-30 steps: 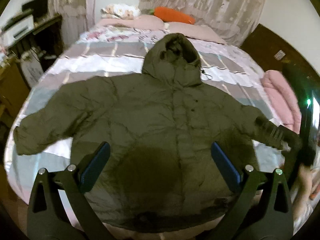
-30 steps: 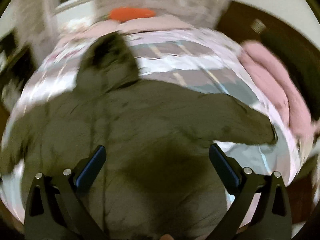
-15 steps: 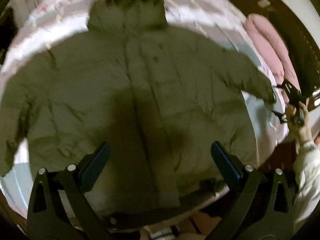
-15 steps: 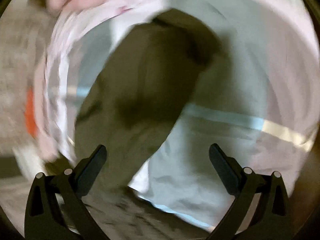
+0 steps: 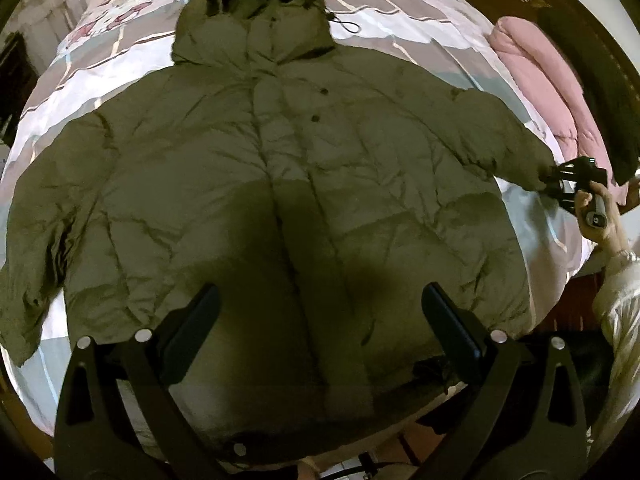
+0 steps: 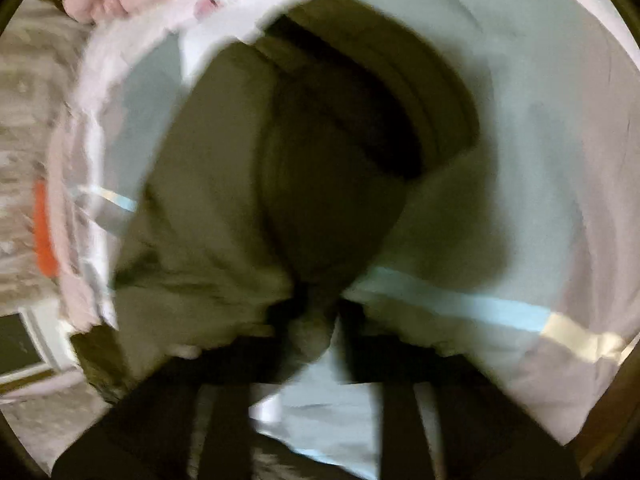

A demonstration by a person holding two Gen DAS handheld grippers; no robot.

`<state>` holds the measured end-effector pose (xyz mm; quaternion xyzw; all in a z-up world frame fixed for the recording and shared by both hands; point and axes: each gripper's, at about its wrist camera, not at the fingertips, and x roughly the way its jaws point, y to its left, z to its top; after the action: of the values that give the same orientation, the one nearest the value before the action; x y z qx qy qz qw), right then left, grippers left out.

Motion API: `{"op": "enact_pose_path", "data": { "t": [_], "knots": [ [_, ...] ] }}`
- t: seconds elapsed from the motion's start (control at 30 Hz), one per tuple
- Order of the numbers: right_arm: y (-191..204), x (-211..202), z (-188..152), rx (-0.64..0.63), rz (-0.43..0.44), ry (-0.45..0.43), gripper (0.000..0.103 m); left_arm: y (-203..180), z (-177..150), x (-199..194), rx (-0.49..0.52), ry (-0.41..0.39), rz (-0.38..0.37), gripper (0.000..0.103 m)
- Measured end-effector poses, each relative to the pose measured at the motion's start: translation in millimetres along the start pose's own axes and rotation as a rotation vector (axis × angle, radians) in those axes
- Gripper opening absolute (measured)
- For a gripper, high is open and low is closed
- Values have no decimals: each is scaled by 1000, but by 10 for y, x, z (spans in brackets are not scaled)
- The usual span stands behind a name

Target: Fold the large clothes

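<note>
An olive hooded puffer jacket [image 5: 288, 184] lies spread face up on the bed [image 5: 440, 28], hood at the far end, both sleeves out to the sides. My left gripper [image 5: 320, 320] is open and empty, held above the jacket's lower hem. My right gripper [image 5: 554, 184] shows in the left wrist view at the end of the jacket's right sleeve. In the blurred right wrist view my right gripper [image 6: 316, 320] is shut on the cuff of that sleeve [image 6: 320, 208].
The bed has a pink, grey and white striped cover [image 6: 520, 160]. A folded pink quilt [image 5: 548, 80] lies at the bed's right edge by a dark wooden panel [image 5: 600, 60]. An orange pillow [image 6: 44, 232] lies at the head.
My right gripper swung to the right sleeve's cuff and closed on it. My left gripper moved closer over the jacket and stayed open.
</note>
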<state>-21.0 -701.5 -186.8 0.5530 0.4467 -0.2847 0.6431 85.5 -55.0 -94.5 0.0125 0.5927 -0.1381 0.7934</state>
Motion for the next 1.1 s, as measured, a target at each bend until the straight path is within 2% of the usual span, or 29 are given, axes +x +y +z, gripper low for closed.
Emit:
{"op": "enact_pose_path", "data": {
  "t": [0.07,0.13,0.17,0.2,0.23,0.3,0.37,0.43,0.53,0.57,0.63,0.67,0.7,0.73,0.77,0.8,0.83,0.9,0.97,1.03,1.1],
  "knots": [
    [242,-316,-43,-107,21,-129,3,51,10,-23,-12,-3,7,101],
    [538,-650,-134,-224,83,-257,3,122,25,-72,-38,-15,13,101],
    [751,-891,-275,-315,130,-329,3,158,30,-92,-53,-20,15,101],
    [889,-998,-370,-367,149,-360,3,208,41,-101,-73,-20,18,101],
    [1104,-1194,-585,-474,184,-410,3,237,45,-97,-88,-15,21,101],
    [1453,-1393,-1042,-634,243,-443,3,318,52,-66,-125,6,15,101],
    [1753,-1496,-1494,-791,319,-399,3,400,63,-35,-163,25,11,101],
    [2003,-1525,-2012,-961,376,-302,3,533,74,-21,-209,29,32,101],
    [2200,-1445,-2769,-1192,375,-168,3,755,108,-37,-279,18,55,101],
    [2243,-1369,-3074,-1275,371,-97,3,851,124,-50,-308,11,63,101],
    [2262,-1209,-3562,-1380,378,52,3,988,135,-66,-345,0,74,101],
    [2248,-1148,-3701,-1406,370,101,3,1038,136,-72,-360,-6,85,101],
    [2229,-1074,-3865,-1441,343,162,10,1099,136,-69,-374,-11,101,101],
    [2209,-1016,-3995,-1486,307,217,24,1134,136,-58,-380,-9,112,101],
    [2216,-982,-4043,-1512,287,235,37,1144,140,-42,-383,-5,119,101],
    [2201,-1007,-4067,-1532,280,216,67,1170,138,-15,-385,2,124,101],
    [2187,-1099,-4033,-1538,295,156,83,1187,138,15,-387,11,129,101],
    [2228,-1228,-3871,-1507,320,108,88,1213,141,97,-390,34,111,101],
    [2192,-1261,-3589,-1387,341,123,90,1209,153,222,-386,76,85,101],
    [2153,-1167,-3312,-1232,321,160,90,1203,136,375,-384,129,69,101],
    [2025,-1017,-2945,-1057,252,202,90,1167,88,562,-381,196,49,101]
  ]
}}
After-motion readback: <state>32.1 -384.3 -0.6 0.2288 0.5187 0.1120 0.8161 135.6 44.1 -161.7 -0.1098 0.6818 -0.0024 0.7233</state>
